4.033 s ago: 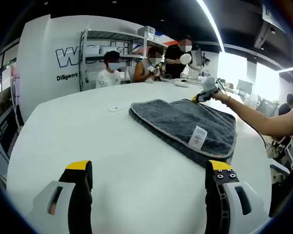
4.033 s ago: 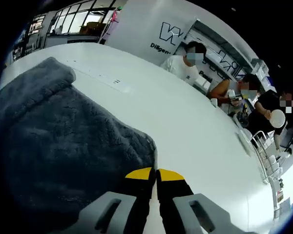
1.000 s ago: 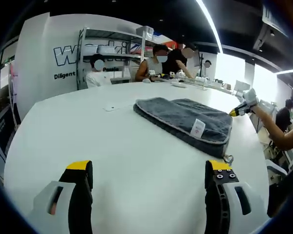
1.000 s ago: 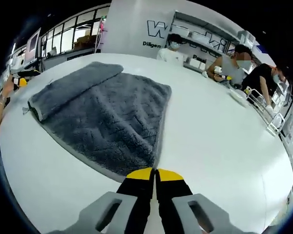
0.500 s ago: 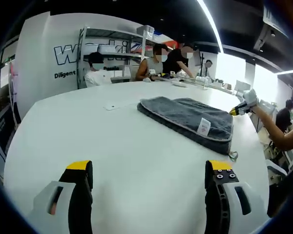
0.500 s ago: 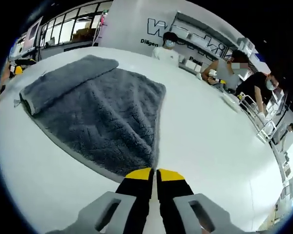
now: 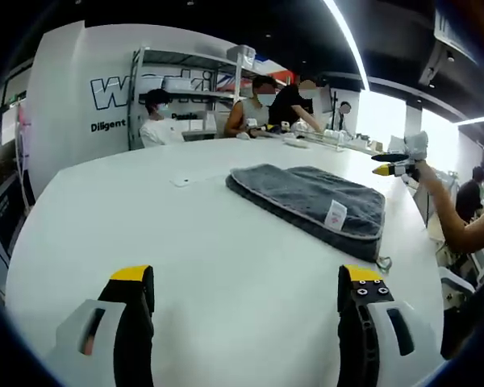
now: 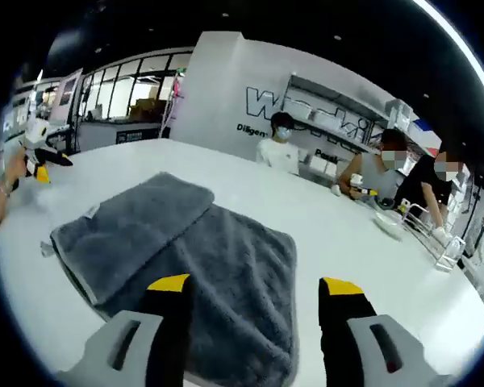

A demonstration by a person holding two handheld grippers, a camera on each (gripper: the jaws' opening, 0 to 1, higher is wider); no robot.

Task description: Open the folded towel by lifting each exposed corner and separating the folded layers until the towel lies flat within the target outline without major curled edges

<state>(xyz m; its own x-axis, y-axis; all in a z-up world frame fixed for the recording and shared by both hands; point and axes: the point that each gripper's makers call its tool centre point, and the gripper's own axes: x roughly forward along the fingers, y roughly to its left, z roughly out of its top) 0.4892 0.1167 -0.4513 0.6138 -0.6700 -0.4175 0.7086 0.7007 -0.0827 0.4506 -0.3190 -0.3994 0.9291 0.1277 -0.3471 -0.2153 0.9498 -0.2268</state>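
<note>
A grey towel (image 7: 306, 196) lies on the white table (image 7: 145, 218), partly folded, with a white label (image 7: 335, 214) near its right end. In the right gripper view a folded layer (image 8: 133, 222) covers the left part of the towel (image 8: 226, 266). My left gripper (image 7: 246, 278) is open over bare table, well short of the towel. My right gripper (image 8: 254, 284) is open and held above the towel's near edge, touching nothing. That right gripper (image 7: 395, 165) also appears beyond the towel's right end, held by a person's arm. The left gripper (image 8: 40, 157) appears at the far left.
Several people (image 7: 258, 105) sit at the table's far side before shelves (image 7: 185, 81) and a lettered wall. A small white flat item (image 7: 181, 181) lies left of the towel. Dishes and a rack (image 8: 436, 242) stand near the table's far right edge.
My right gripper has opened and risen from the towel's near edge, where it was shut at table level. The left gripper has stayed put.
</note>
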